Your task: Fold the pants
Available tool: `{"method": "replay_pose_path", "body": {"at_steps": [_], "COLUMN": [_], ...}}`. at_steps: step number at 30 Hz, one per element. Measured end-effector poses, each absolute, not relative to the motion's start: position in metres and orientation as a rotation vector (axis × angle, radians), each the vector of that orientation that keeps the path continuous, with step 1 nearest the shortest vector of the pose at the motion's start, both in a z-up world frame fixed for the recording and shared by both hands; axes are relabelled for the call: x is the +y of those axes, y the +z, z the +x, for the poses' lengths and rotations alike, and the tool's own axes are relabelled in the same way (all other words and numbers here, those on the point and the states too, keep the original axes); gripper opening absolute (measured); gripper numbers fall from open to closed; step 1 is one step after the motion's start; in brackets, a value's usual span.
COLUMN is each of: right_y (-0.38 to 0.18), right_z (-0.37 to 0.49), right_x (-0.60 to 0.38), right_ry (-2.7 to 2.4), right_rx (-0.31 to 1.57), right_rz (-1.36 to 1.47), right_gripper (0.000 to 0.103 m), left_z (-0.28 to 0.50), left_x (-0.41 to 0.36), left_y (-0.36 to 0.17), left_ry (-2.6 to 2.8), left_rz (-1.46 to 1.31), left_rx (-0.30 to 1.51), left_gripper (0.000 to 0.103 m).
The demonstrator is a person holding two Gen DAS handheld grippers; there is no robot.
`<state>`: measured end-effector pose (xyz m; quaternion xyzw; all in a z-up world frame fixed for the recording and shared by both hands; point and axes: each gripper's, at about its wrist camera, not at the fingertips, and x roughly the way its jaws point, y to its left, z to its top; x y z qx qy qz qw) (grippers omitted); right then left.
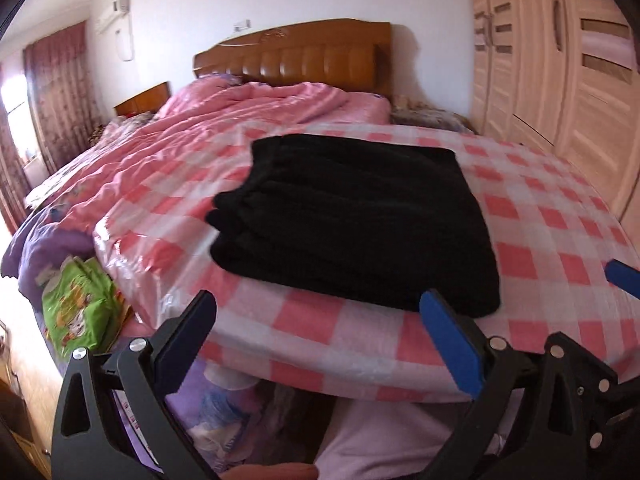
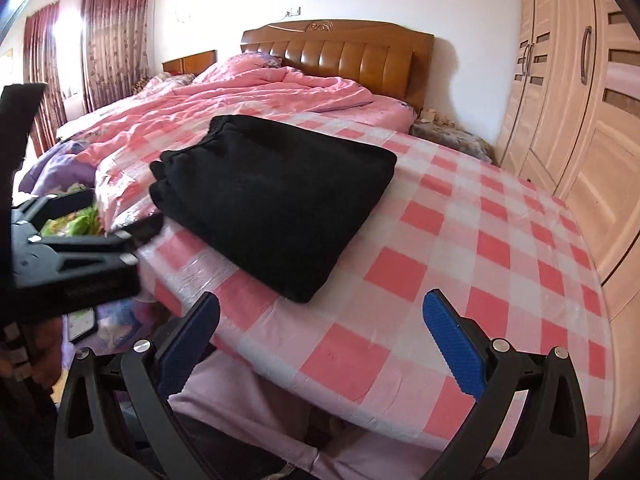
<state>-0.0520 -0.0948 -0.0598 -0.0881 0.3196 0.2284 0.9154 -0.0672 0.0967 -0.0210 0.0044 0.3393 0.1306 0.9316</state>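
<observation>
The black pants (image 1: 356, 220) lie folded into a thick rectangular stack on the pink-and-white checked cloth (image 1: 560, 236). In the right wrist view the pants (image 2: 276, 204) sit left of centre on the cloth (image 2: 460, 260). My left gripper (image 1: 318, 304) is open and empty, held just short of the stack's near edge. It also shows at the left of the right wrist view (image 2: 116, 220). My right gripper (image 2: 320, 308) is open and empty, above the cloth's near edge, right of the stack's near corner. One blue pad of it (image 1: 622, 276) shows at the right edge of the left wrist view.
A pink quilt (image 2: 248, 96) is bunched behind the cloth, before a wooden headboard (image 2: 340, 48). A light wardrobe (image 2: 580, 100) stands at the right. A green printed bag (image 1: 80, 304) lies at the left by purple bedding. Curtains (image 2: 112, 40) hang at the far left.
</observation>
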Motion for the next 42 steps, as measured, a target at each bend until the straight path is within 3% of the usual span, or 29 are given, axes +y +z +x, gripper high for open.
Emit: {"method": "replay_pose_path", "body": {"at_steps": [42], "right_y": [-0.0602], "right_z": [-0.0480], "right_x": [-0.1001], "right_ry": [0.474], "right_rx": [0.672], "right_rz": [-0.133], "right_gripper": [0.099], "left_z": [-0.0651], "left_x": [0.0943], "left_y": [-0.0238], "left_ry": [0.230], "left_rz": [-0.010], "left_rx": [0.694], "left_gripper": [0.102]}}
